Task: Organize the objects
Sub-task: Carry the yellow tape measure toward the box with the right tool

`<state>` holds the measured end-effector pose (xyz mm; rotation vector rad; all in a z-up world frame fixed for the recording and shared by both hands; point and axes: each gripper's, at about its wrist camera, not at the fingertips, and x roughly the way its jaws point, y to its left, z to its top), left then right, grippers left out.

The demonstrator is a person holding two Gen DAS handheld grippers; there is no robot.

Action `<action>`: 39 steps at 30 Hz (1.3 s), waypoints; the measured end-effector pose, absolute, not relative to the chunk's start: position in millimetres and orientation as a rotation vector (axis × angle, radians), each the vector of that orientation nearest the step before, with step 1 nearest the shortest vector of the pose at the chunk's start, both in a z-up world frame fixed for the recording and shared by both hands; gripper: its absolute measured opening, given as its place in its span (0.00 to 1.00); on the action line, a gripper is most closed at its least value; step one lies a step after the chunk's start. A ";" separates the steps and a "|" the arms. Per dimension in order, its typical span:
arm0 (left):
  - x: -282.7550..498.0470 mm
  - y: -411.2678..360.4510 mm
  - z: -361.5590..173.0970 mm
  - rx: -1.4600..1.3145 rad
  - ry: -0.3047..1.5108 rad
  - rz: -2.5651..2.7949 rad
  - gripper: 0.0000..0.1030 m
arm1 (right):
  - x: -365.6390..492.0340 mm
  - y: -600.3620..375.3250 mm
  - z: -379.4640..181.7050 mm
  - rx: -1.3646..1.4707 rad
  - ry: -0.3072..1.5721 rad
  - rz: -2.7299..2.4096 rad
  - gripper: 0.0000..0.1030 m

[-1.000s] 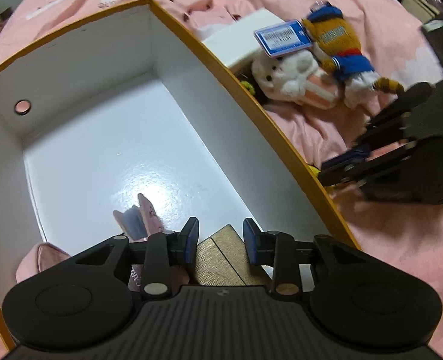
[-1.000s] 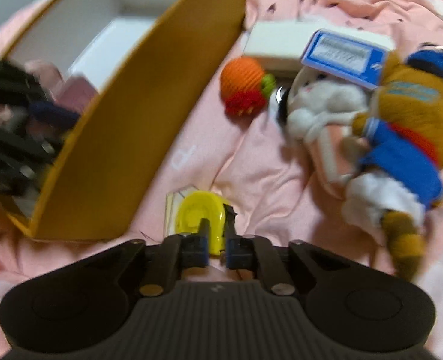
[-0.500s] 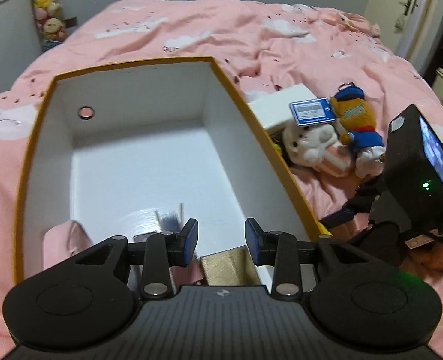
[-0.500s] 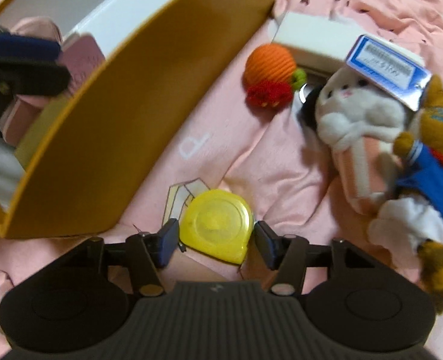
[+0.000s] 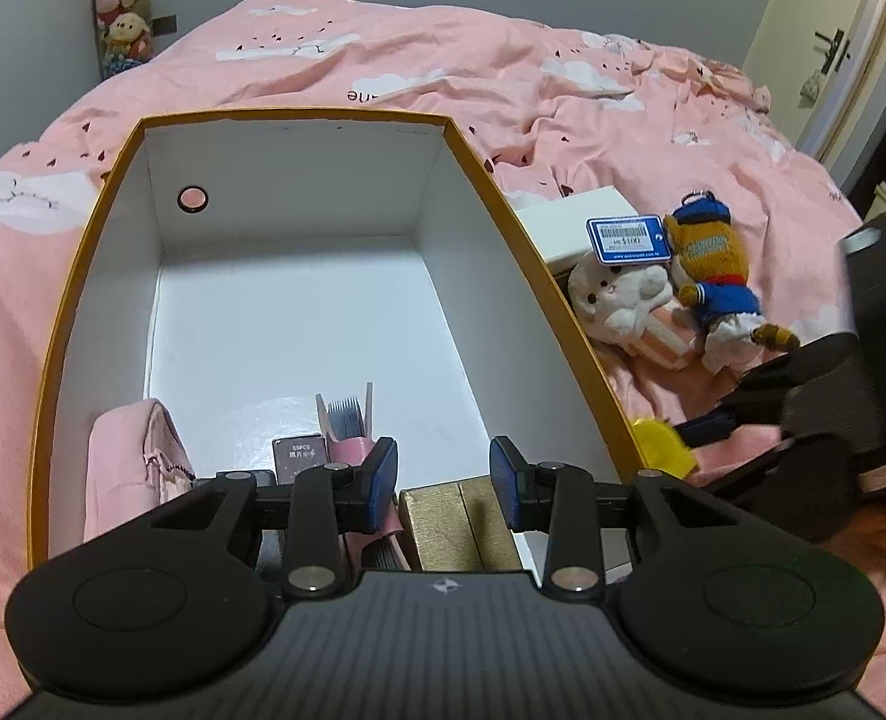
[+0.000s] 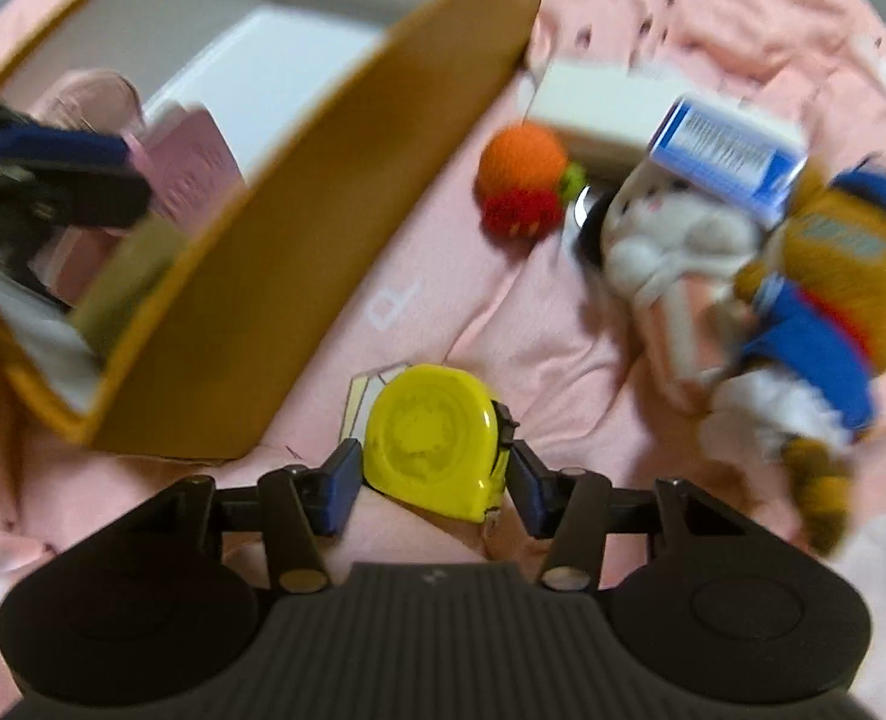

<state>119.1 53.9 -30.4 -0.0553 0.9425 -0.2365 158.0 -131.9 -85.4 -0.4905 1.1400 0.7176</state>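
Observation:
On the pink bed stands an orange-rimmed white box [image 5: 299, 115]. My left gripper [image 5: 443, 474] hangs open over its near end, with nothing between the fingers. Under it in the box lie a gold block [image 5: 449, 522], a small dark box [image 5: 300, 459], a pink holder [image 5: 347, 426] and a pink pouch [image 5: 125, 468]. Outside the box's right wall lies a yellow tape measure [image 6: 431, 438]. My right gripper [image 6: 431, 474] points down at it, one jaw on each side and closing in, the pads not plainly pressing. The tape measure [image 5: 662, 447] peeks past the box rim.
Right of the box lie a white rabbit plush [image 5: 623, 300], an orange and blue plush [image 5: 713, 264], a blue barcode tag [image 5: 626, 238], a white carton [image 5: 575, 222] and an orange knitted ball [image 6: 524, 180]. A folded paper [image 6: 365, 396] sticks out under the tape measure.
My left gripper rose and tilted up, so the whole box now shows. My right gripper went from shut to wide apart and now has the tape measure between its jaws.

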 end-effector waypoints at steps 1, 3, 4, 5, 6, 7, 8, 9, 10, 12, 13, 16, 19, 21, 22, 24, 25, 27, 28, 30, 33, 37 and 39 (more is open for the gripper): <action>119.4 55.4 -30.0 -0.067 0.944 -0.238 0.40 | 155.6 -134.2 -74.3 -0.488 1.119 0.729 0.52; 120.2 58.2 -29.3 -0.089 0.950 -0.240 0.40 | 148.7 -137.0 -49.5 -0.486 1.072 0.766 0.48; 120.4 59.7 -29.1 -0.099 0.954 -0.239 0.40 | 152.0 -133.6 -39.9 -0.486 1.051 0.787 0.27; 119.9 61.2 -28.8 -0.109 0.958 -0.238 0.40 | 148.5 -134.0 -26.4 -0.481 1.041 0.812 0.21; 119.8 62.8 -28.2 -0.119 0.961 -0.239 0.40 | 145.2 -133.0 -11.4 -0.490 1.001 0.828 0.19; 119.5 63.8 -27.5 -0.130 0.963 -0.240 0.40 | 142.3 -130.7 -1.3 -0.502 0.985 0.849 0.19; 119.7 65.1 -27.0 -0.141 0.965 -0.241 0.40 | 142.1 -126.1 6.4 -0.508 0.988 0.878 0.18; 119.6 66.4 -26.6 -0.147 0.965 -0.239 0.40 | 141.3 -120.1 12.4 -0.521 0.987 0.899 0.18; 119.1 68.1 -26.3 -0.153 0.965 -0.237 0.40 | 138.4 -114.5 15.9 -0.547 0.977 0.910 0.18; 118.2 71.5 -26.2 -0.172 0.967 -0.237 0.40 | 144.5 -105.2 10.1 -0.601 0.968 0.906 0.17; 117.6 73.1 -26.0 -0.183 0.968 -0.242 0.40 | 149.4 -99.2 3.9 -0.615 0.978 0.894 0.16; 115.5 75.5 -24.0 -0.197 0.960 -0.250 0.40 | 155.9 -94.6 -4.3 -0.601 1.009 0.874 0.13; 115.8 80.4 -22.5 -0.213 0.956 -0.235 0.40 | 156.6 -100.0 14.7 -0.531 0.991 0.853 0.13; 116.8 84.0 -22.2 -0.230 0.956 -0.229 0.40 | 155.4 -102.9 30.5 -0.468 0.994 0.864 0.12; 117.0 85.0 -22.3 -0.237 0.956 -0.231 0.39 | 154.8 -102.8 37.3 -0.445 0.992 0.872 0.12; 116.9 86.6 -22.1 -0.249 0.953 -0.237 0.39 | 153.5 -101.0 46.1 -0.408 0.992 0.891 0.12; 116.9 87.4 -22.0 -0.253 0.952 -0.239 0.39 | 152.3 -99.9 49.1 -0.389 0.994 0.898 0.12; 116.8 88.8 -21.8 -0.256 0.951 -0.237 0.39 | 150.8 -97.1 50.4 -0.348 1.009 0.900 0.11; 116.6 89.4 -21.8 -0.258 0.949 -0.236 0.39 | 150.1 -95.6 49.5 -0.325 1.018 0.894 0.11; 116.3 90.2 -22.6 -0.260 0.950 -0.239 0.39 | 148.6 -92.6 45.8 -0.278 1.032 0.867 0.11; 116.8 89.9 -24.2 -0.258 0.954 -0.243 0.39 | 147.9 -90.0 37.8 -0.208 1.054 0.819 0.11; 116.7 88.9 -25.9 -0.252 0.959 -0.249 0.39 | 150.7 -88.5 18.0 -0.135 1.102 0.735 0.11; 116.3 87.9 -26.5 -0.244 0.959 -0.252 0.39 | 148.5 -87.7 11.2 -0.126 1.101 0.693 0.11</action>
